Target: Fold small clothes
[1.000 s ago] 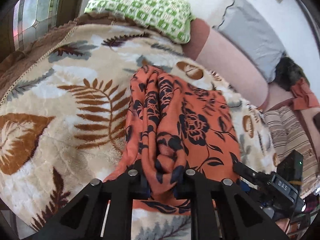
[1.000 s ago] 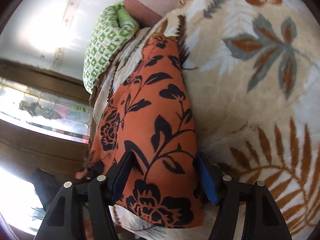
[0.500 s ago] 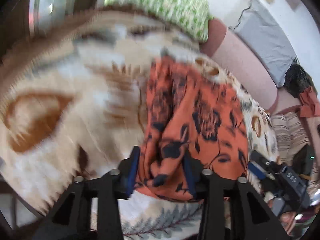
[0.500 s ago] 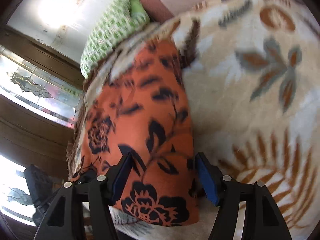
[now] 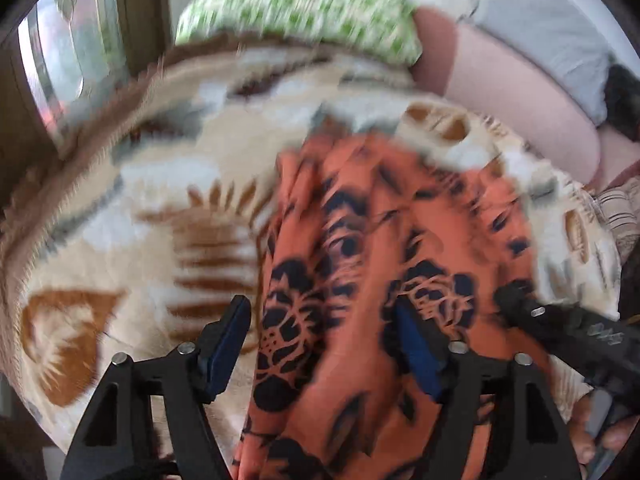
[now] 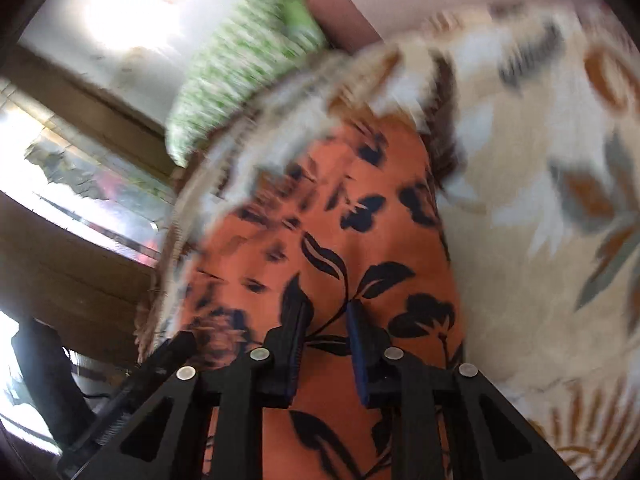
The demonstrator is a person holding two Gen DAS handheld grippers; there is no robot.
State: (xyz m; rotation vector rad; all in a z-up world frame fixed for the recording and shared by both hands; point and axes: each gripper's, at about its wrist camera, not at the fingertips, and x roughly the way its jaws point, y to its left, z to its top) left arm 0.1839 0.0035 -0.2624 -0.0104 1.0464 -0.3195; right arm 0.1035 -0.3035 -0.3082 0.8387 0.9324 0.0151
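**Fold in hand: near edge of orange garment, one claw spread, one narrowed**

A bed or couch surface is covered by a cream blanket (image 5: 132, 208) printed with brown and grey leaves; it serves as the folding surface, presumably because it is broad and soft. A green checked pillow (image 5: 296, 8) is seen at the far end, with a pink bolster (image 5: 516, 92) and a grey cushion (image 5: 548, 20) beside it, all well clear of the work. Both views are motion-blurred, so fine detail cannot be read.

The orange floral garment (image 5: 380, 248) is laid lengthwise on the blanket as a narrow, already doubled strip, its far end near the pillow and its near end under both tools. This lie suggests that a lengthwise fold is done and a crosswise fold is due.

The left gripper (image 5: 320, 344) is seen with its jaws spread wide; the cloth runs between the fingers without being pinched. The left finger rests over bare blanket, the right one over the cloth.

The right gripper (image 6: 326, 340) is seen with its jaws drawn close together over the garment's near end; a narrow gap with cloth in it is visible. Whether the cloth is truly pinched cannot be told. If it is, the hold is probably meant for carrying that end toward the far end.
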